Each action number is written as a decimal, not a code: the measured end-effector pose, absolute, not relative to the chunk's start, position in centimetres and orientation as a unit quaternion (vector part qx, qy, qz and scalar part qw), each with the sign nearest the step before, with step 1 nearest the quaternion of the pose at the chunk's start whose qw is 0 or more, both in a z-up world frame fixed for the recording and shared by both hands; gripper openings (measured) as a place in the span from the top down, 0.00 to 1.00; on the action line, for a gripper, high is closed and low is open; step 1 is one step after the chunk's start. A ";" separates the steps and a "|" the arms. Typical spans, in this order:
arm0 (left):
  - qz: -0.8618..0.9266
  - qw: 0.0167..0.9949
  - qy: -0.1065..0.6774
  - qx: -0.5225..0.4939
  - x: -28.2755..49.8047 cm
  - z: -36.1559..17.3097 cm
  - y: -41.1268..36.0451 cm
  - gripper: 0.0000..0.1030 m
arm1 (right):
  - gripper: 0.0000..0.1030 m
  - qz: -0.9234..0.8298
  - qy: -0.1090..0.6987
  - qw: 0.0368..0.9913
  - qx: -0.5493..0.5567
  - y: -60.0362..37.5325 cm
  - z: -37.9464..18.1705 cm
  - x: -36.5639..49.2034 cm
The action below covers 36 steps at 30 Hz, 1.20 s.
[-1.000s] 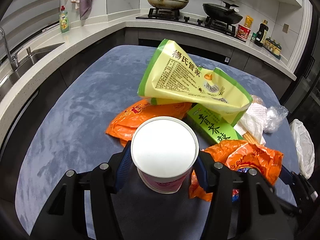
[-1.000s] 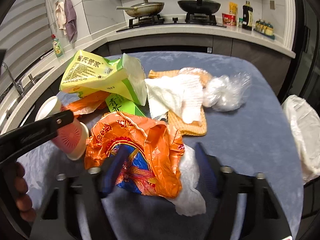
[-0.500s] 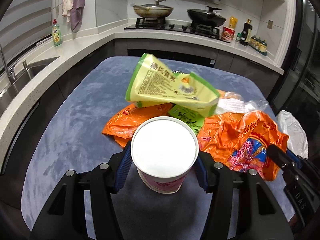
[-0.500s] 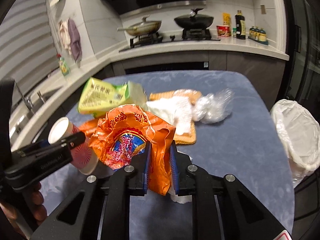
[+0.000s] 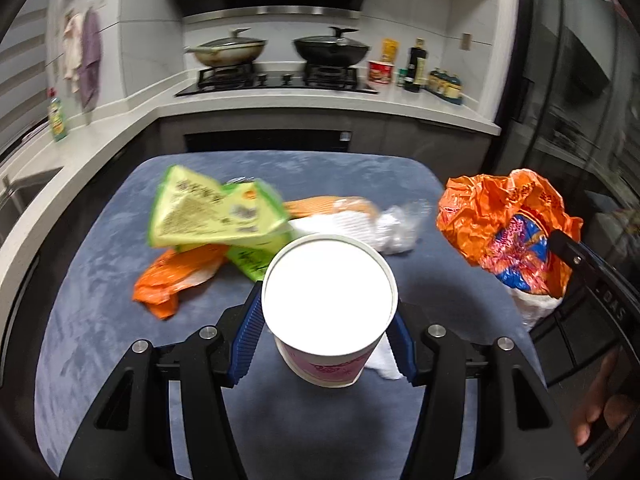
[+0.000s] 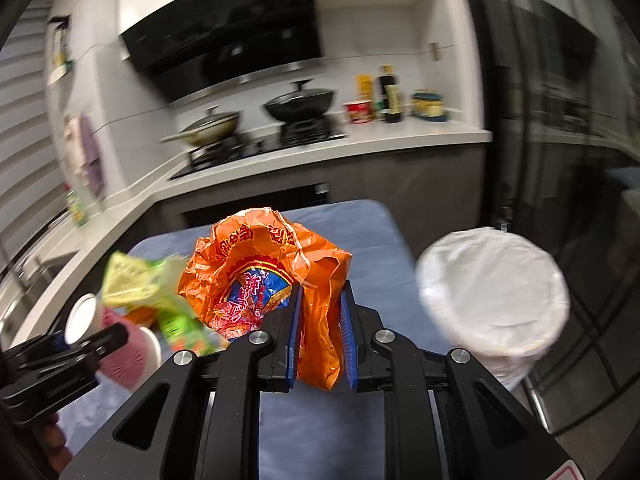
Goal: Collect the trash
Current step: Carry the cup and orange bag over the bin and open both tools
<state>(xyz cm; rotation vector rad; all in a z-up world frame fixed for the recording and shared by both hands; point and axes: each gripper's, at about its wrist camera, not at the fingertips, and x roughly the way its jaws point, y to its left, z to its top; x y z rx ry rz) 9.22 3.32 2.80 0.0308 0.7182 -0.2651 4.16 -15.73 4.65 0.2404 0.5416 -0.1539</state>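
Observation:
My left gripper (image 5: 326, 316) is shut on a white and pink paper cup (image 5: 328, 312) and holds it above the blue table (image 5: 100, 320). It also shows in the right wrist view (image 6: 120, 344). My right gripper (image 6: 320, 312) is shut on a crumpled orange snack bag (image 6: 260, 272) and holds it raised off the table. That bag shows in the left wrist view (image 5: 508, 228) at the right. A bin lined with a white bag (image 6: 492, 300) stands by the table's right edge.
On the table lie a yellow-green packet (image 5: 212, 212), a flat orange wrapper (image 5: 176, 280), a green box (image 5: 248, 260), white tissue (image 5: 340, 224) and a clear plastic wrap (image 5: 400, 224). Kitchen counters with a stove (image 5: 276, 80) run behind.
My right gripper has lifted the orange bag higher and carried it right, toward the bin. My left gripper still holds the cup and has drawn back from the pile.

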 end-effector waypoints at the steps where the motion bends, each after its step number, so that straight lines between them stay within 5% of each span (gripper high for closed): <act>1: -0.142 0.927 0.347 0.020 9.2 3.0 2.2 0.48 | 0.84 -0.087 0.264 0.953 0.121 -16.6 4.6 4.0; 19: -0.366 0.873 0.304 0.105 12.0 2.7 -21.3 0.48 | 0.82 -0.289 0.267 0.906 0.155 -34.9 1.0 2.8; 30: -0.402 0.846 0.334 0.110 14.7 -0.7 -26.8 0.48 | 0.79 -0.326 0.294 0.883 0.165 -39.8 -2.1 4.3; 34: -0.407 0.838 0.347 0.107 15.6 -1.8 -27.8 0.46 | 0.69 -0.328 0.297 0.880 0.172 -40.5 -2.7 4.7; 36: -0.405 0.837 0.355 0.102 16.0 -2.2 -28.0 0.38 | 0.62 -0.327 0.300 0.879 0.173 -40.6 -3.0 4.9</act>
